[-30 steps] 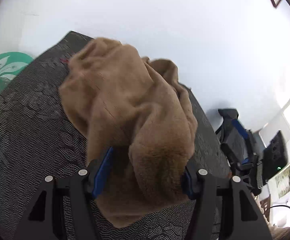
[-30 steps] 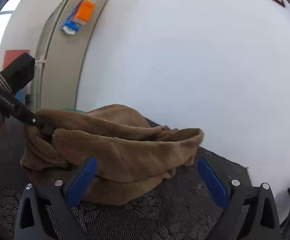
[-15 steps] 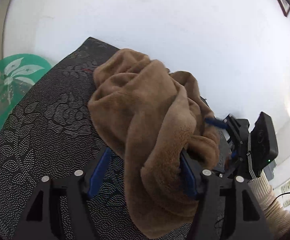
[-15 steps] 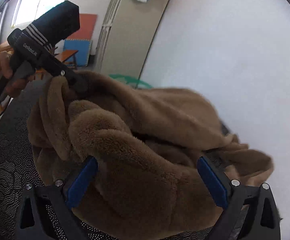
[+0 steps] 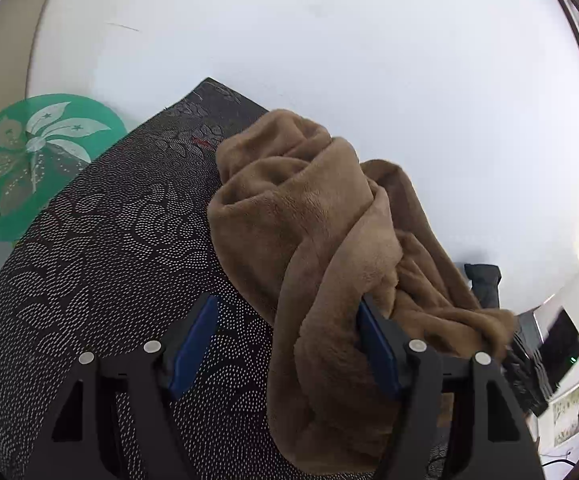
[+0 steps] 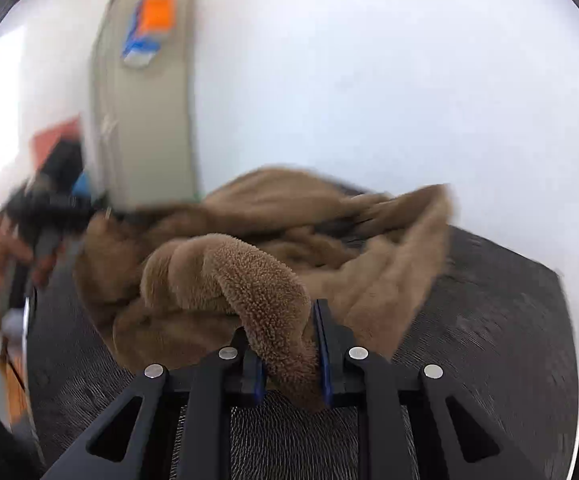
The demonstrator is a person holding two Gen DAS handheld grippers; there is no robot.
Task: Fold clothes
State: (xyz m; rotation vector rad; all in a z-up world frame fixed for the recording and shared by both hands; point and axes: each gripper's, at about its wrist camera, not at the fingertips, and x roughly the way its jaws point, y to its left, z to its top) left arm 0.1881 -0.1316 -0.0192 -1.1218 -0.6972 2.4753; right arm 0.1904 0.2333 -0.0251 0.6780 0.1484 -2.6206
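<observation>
One brown fleece garment, bunched, lying on one dark patterned desk, ahead of both tools.
Two hand-held grippers. Left hand-held gripper: jaws spread wide, a fold of the garment hanging between them against the right-side finger; whether it is pinched cannot be told. Right hand-held gripper: jaws narrow, clamped on one thick roll of the garment.
One green round emblem, beyond the desk, left of the left hand-held gripper.
</observation>
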